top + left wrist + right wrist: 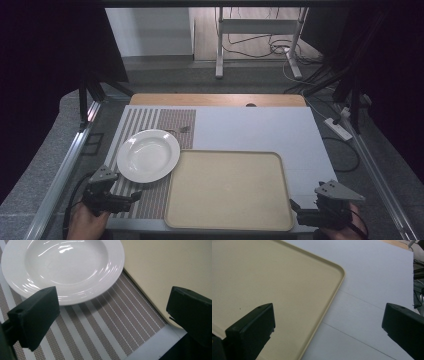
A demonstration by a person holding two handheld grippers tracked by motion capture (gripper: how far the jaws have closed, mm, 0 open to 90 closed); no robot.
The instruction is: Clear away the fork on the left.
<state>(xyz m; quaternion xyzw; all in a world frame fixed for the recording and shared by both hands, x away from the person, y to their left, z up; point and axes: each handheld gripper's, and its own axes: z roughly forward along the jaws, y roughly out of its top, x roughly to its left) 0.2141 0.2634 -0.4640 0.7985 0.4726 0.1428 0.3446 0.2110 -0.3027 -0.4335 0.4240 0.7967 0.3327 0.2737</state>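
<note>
- The left gripper is hovering at the lower left of the high view, over the striped placemat, its jaws standing wide apart with nothing between them.
- In the left gripper view the white plate is sitting at the upper left of the frame, just beyond the left jaw, resting on the striped placemat (its rim is lying close beside the tray's edge; whether they are touching, I cannot tell).
- The right gripper is waiting at the lower right of the high view, jaws also spread wide and holding nothing, beside the near right corner of the beige tray.
- In the right gripper view the tray is filling the upper left, with the pale grey table surface to its right.
- No brand, label or writing is showing legibly on the plate, tray or placemat.
</note>
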